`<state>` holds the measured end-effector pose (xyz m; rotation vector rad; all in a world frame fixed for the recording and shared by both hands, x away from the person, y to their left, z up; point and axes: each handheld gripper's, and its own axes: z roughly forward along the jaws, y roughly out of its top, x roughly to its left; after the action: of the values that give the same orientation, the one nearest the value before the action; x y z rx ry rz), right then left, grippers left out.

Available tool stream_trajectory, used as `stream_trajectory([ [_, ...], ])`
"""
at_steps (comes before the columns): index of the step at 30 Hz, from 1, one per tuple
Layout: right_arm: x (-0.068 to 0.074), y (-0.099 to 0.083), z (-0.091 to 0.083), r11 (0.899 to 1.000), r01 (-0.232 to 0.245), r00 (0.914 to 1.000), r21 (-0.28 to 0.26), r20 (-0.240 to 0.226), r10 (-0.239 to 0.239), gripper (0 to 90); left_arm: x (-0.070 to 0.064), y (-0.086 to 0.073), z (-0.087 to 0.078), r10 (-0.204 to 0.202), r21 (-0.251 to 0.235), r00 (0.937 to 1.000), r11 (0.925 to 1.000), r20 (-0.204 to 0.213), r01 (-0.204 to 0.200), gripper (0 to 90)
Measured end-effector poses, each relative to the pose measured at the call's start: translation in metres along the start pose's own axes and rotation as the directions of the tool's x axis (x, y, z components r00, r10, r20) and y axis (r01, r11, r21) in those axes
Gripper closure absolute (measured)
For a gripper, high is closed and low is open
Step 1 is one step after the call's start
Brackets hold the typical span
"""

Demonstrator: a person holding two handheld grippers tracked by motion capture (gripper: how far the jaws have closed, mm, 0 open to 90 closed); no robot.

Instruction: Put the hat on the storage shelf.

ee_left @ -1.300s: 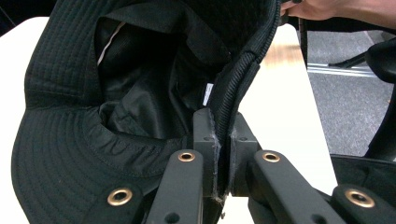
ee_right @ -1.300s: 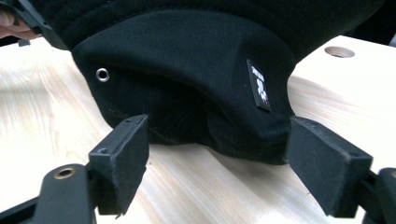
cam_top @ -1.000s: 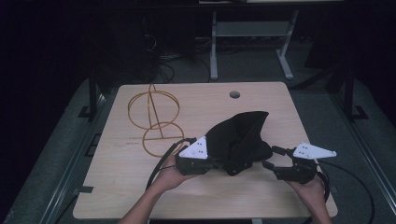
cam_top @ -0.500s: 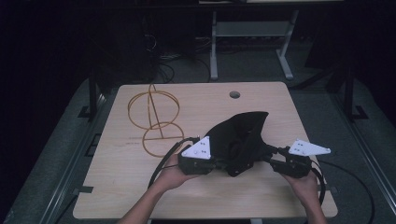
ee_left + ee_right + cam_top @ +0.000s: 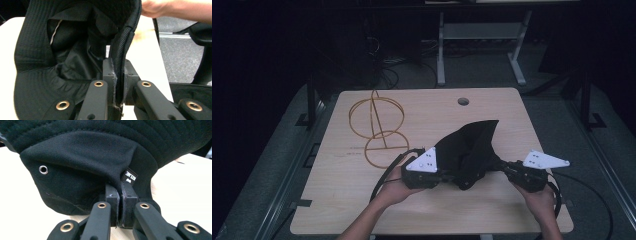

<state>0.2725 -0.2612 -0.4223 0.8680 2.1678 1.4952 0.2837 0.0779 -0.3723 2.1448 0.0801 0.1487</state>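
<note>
Hat: a black bucket hat (image 5: pixel 469 150) is held up between the two grippers over the near middle of the surface (image 5: pixel 362 200), its brim rising to a point toward the far side.
Hat inside: the left gripper view looks into the hollow crown, with dark lining and a pale label strip (image 5: pixel 55 31) sewn in.
Hat outside: the right gripper view shows twill cloth, a metal eyelet (image 5: pixel 43 169) and a small black woven tag (image 5: pixel 130 177) just above the fingers.
Left gripper (image 5: pixel 447 175): its fingers (image 5: pixel 109 72) are pressed together on the ribbed edge of the brim, frayed threads showing between them.
Right gripper (image 5: pixel 501 166): its fingers (image 5: pixel 111 195) pinch a fold of the hat's cloth just beside the tag.
Hands: one hand (image 5: pixel 394 187) grips the left gripper from below, the other hand (image 5: pixel 539 197) holds the right one.
Wire stand (image 5: pixel 377 127): a gold wire frame of hoops stands on the far left of the surface, well apart from the hat.
Cable hole (image 5: pixel 463 101): at the far edge of the surface.
</note>
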Motion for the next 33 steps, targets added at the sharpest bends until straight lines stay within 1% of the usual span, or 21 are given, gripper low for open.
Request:
stream_trajectory([
  [2,0.0,0.004,-0.004,1.0,-0.004,1.0,-0.003,-0.006,0.004,87.2,0.001,0.0,-0.004,-0.004,-0.006,0.9999,1.0,-0.014,0.004,80.5],
  [3,0.0,0.006,-0.005,1.0,-0.001,1.0,-0.01,-0.006,0.001,87.2,0.001,0.0,-0.005,-0.01,-0.008,0.9998,0.9999,-0.017,0.01,78.5],
  [5,0.001,0.007,-0.008,1.0,-0.01,0.9999,-0.015,-0.011,0.01,87.2,0.001,0.0,-0.007,-0.011,-0.006,0.9997,0.9999,-0.023,0.011,77.3],
  [8,0.001,0.008,-0.009,1.0,-0.018,0.9998,-0.02,-0.013,0.018,87.4,0.0,0.0,-0.008,-0.013,0.001,0.9993,0.9999,-0.035,0.013,71.0],
  [9,0.001,0.011,-0.011,0.999,-0.028,0.9995,-0.018,-0.012,0.028,87.4,-0.001,0.0,-0.009,-0.012,0.007,0.9988,0.9999,-0.046,0.013,67.6],
  [10,0.0,0.012,-0.012,0.999,-0.028,0.9995,-0.021,-0.011,0.028,87.4,-0.002,0.0,-0.012,-0.023,0.005,0.9982,0.9997,-0.055,0.023,65.9],
  [12,0.0,0.015,-0.014,0.999,-0.035,0.9993,-0.026,-0.013,0.035,87.5,-0.003,-0.001,-0.016,-0.018,0.01,0.9981,0.9998,-0.059,0.019,62.6],
  [16,-0.001,0.023,-0.019,0.998,-0.05,0.9986,-0.032,-0.021,0.049,87.6,-0.004,-0.005,-0.023,-0.032,0.01,0.9965,0.9994,-0.077,0.033,58.0],
  [18,-0.002,0.028,-0.021,0.999,-0.045,0.9988,-0.026,-0.017,0.045,87.6,-0.005,-0.007,-0.027,-0.04,0.011,0.9959,0.9991,-0.082,0.041,56.2],
  [20,-0.003,0.032,-0.024,0.998,-0.059,0.9981,-0.035,-0.02,0.058,87.7,-0.006,-0.01,-0.031,-0.046,0.007,0.9952,0.9989,-0.087,0.047,54.4],
  [22,-0.005,0.035,-0.027,0.996,-0.075,0.997,-0.044,-0.022,0.074,87.7,-0.008,-0.013,-0.036,-0.049,0.007,0.9937,0.9987,-0.101,0.05,53.7],
  [26,-0.008,0.042,-0.031,0.994,-0.104,0.9944,-0.047,-0.025,0.102,87.9,-0.008,-0.024,-0.045,-0.073,0.017,0.9908,0.997,-0.114,0.075,52.6],
  [27,-0.009,0.044,-0.032,0.993,-0.106,0.9941,-0.045,-0.025,0.105,87.9,-0.008,-0.027,-0.047,-0.083,0.011,0.9896,0.9963,-0.117,0.085,52.4],
  [28,-0.009,0.044,-0.032,0.993,-0.106,0.9941,-0.045,-0.025,0.105,87.9,-0.008,-0.027,-0.047,-0.083,0.011,0.9896,0.9963,-0.117,0.085,52.0],
  [29,-0.009,0.046,-0.034,0.993,-0.106,0.9942,-0.045,-0.024,0.105,87.9,-0.008,-0.031,-0.05,-0.096,0.008,0.9885,0.9952,-0.117,0.098,52.0],
  [30,-0.009,0.052,-0.036,0.992,-0.116,0.9931,-0.041,-0.023,0.115,87.9,-0.01,-0.036,-0.054,-0.101,0.004,0.987,0.9947,-0.125,0.102,51.8],
  [33,-0.009,0.058,-0.037,0.991,-0.129,0.9915,-0.03,-0.021,0.128,87.9,-0.011,-0.046,-0.058,-0.117,0.015,0.9836,0.9926,-0.137,0.12,50.9],
])
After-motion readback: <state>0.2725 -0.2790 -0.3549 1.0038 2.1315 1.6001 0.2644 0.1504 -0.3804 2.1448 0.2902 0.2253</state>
